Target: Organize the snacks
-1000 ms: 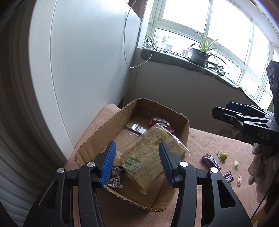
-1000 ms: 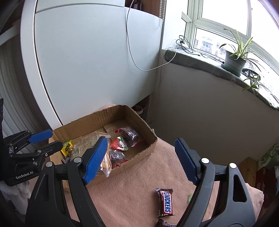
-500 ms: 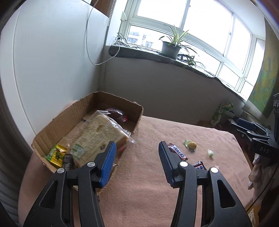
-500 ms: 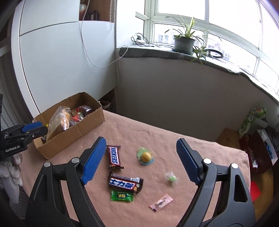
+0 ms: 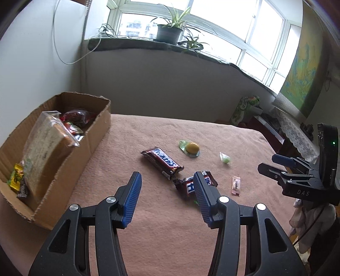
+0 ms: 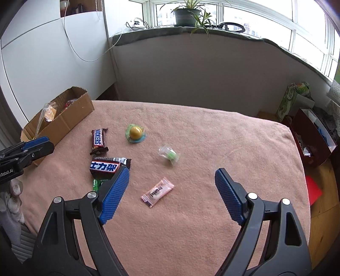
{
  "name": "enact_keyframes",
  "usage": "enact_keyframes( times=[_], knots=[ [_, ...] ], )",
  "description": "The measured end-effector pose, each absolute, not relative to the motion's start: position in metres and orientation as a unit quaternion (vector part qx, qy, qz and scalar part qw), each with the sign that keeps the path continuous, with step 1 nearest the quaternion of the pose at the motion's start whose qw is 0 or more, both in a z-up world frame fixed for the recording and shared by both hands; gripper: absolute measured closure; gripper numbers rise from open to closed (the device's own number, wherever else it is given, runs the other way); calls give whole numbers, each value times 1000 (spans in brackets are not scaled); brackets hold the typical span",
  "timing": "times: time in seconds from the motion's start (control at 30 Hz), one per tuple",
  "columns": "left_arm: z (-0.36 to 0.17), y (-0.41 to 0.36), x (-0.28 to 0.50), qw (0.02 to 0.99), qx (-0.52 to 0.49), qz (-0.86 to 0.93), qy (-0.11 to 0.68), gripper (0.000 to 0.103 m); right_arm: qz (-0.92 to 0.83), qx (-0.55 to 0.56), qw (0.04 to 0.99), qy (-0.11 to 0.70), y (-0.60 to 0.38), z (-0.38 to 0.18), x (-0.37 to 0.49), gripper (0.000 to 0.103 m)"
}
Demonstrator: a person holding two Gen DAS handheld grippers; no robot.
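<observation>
Left hand-held gripper (image 5: pixel 165 197): jaws apart, nothing btwn; hovers above table (image 5: pixel 170 233), just right of box
Right hand-held gripper (image 6: pixel 170 195): jaws wide apart, empty; pink sachet (image 6: pixel 157 192) lies on the cloth btwn its fingers
Cardboard box (image 5: pixel 63 169): left edge of table; holds bagged bread (image 5: pixel 42 152), red-wrapped sweets (image 5: pixel 75 115), small yellow pkt (image 5: pixel 16 177)
Loose snacks on table: Snickers bar (image 6: pixel 98 140); second choc bar w/ blue label (image 6: pixel 106 166) just below it; green pkt (image 6: pixel 96 184) partly under right gripper's finger; yellow jelly cup (image 6: pixel 135 132); clear-wrapped green candy (image 6: pixel 169 155)
Background: potted plant (image 6: pixel 187 12) on window sill
</observation>
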State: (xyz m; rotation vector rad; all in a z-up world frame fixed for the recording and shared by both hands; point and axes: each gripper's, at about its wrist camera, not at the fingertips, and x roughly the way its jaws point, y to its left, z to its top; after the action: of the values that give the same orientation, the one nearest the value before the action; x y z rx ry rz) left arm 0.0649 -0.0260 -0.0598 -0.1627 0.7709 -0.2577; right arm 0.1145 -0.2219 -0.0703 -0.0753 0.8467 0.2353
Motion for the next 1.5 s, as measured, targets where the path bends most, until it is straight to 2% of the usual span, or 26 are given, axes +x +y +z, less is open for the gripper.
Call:
enact_keyframes(
  times=[0.17, 0.33, 0.4, 0.53, 0.77, 1.0, 1.17, 1.37, 1.47, 1.5],
  knots=[
    [-69, -49, 69, 907, -60, -154, 388, 54, 120, -32, 892, 434, -219, -90, 110, 18],
    [-75, -72, 80, 898, -27, -191, 396, 54, 135, -26, 879, 457, -211, -106, 111, 36],
    [-78, -83, 86, 893, -6, -202, 401, 54, 135, -24, 876, 462, -209, -110, 112, 37],
    [-92, -101, 99, 879, 33, -223, 421, 61, 138, -15, 872, 469, -208, -116, 114, 43],
    [-103, -112, 108, 871, 119, -222, 421, 61, 134, -8, 868, 477, -209, -123, 121, 43],
    [-114, -116, 117, 861, 160, -230, 424, 61, 131, -7, 862, 490, -204, -134, 132, 43],
    [-119, -113, 123, 863, 134, -230, 428, 74, 128, -15, 862, 490, -198, -134, 138, 44],
    [-119, -106, 124, 869, 100, -226, 428, 75, 127, -38, 862, 488, -186, -135, 143, 53],
    [-118, -101, 125, 871, 84, -223, 429, 75, 124, -56, 864, 485, -181, -135, 145, 69],
    [-118, -98, 125, 872, 78, -223, 430, 75, 125, -60, 863, 485, -180, -135, 145, 77]
  ],
)
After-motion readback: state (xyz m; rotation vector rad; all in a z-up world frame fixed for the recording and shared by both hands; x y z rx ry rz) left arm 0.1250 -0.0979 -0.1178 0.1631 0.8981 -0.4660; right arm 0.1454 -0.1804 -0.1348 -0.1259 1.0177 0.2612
